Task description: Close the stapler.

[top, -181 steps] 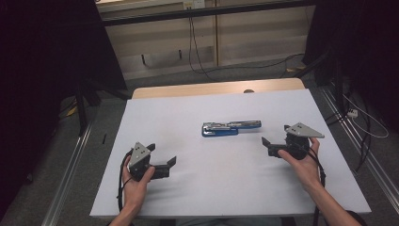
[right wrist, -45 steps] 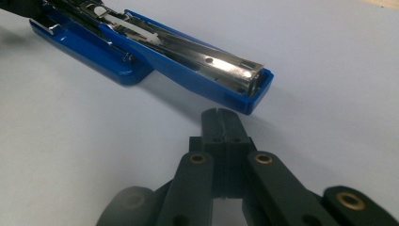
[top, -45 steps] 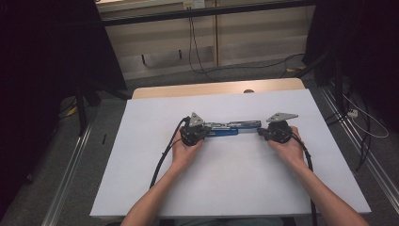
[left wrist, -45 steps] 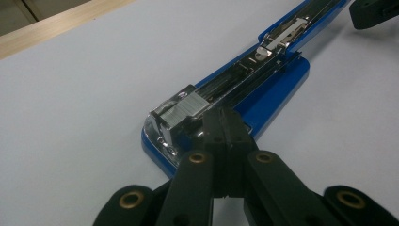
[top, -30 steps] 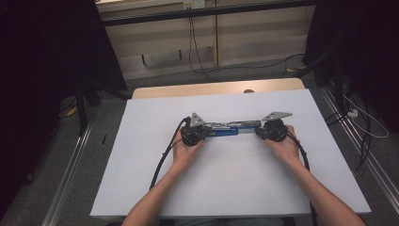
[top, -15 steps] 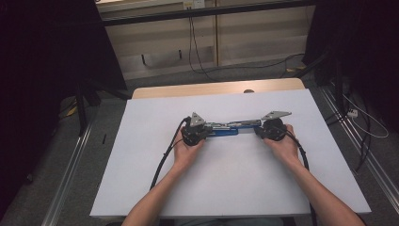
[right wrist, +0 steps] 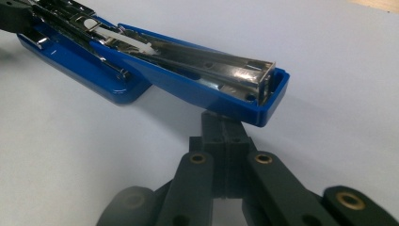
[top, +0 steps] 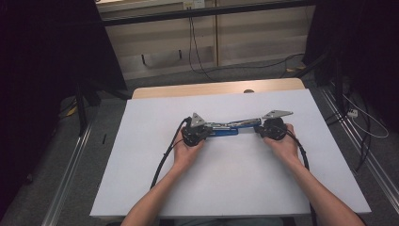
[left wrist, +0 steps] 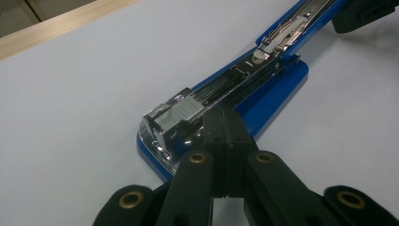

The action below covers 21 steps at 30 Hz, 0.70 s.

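The blue stapler (top: 229, 131) (swung open, staples exposed) was pinned flat by the closed, empty left gripper (left wrist: 225, 123) and right gripper (right wrist: 225, 123); closing it likely followed.

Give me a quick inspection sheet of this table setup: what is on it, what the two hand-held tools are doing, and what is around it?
Surface: white table top, wooden strip along its far edge.
Job's things: blue stapler lying flat, swung fully open; a row of staples sits in its metal channel.
Clutter: nothing seen.
Grippers: left gripper shut, jaw tips at the stapler's base end; right gripper shut, tips under the opened top arm's end. Neither clamps the stapler.
Cables: black cable trails from the left gripper across the table; another runs along the right forearm.
Surroundings: dark room, beige wall panels behind, loose wires on the floor, metal rails beside the table.
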Tool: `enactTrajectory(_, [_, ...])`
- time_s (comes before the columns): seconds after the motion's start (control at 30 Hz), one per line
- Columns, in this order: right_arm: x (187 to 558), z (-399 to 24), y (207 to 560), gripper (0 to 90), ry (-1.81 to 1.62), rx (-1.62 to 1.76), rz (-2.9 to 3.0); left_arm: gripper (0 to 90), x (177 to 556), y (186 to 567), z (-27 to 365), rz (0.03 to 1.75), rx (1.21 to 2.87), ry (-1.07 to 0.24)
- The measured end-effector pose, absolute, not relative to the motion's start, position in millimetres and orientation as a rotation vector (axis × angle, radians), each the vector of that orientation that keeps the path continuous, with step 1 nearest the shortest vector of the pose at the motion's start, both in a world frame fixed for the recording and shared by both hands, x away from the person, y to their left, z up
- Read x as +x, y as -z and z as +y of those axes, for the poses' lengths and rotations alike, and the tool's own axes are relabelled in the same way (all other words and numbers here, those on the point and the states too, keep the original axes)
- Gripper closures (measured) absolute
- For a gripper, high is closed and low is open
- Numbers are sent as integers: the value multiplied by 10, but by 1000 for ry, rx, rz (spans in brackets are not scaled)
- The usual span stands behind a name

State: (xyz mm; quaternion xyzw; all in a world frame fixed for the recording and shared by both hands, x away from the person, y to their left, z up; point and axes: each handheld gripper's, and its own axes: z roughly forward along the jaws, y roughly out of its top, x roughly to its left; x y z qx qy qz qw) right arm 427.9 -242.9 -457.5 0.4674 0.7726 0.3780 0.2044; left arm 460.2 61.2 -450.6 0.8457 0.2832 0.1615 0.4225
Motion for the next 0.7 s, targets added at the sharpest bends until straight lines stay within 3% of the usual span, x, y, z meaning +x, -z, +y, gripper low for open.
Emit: enactTrajectory(0.7, [4265,-2420,4544,900,-1118,1283,2117,900,4600,4512,610,713,2107,-397])
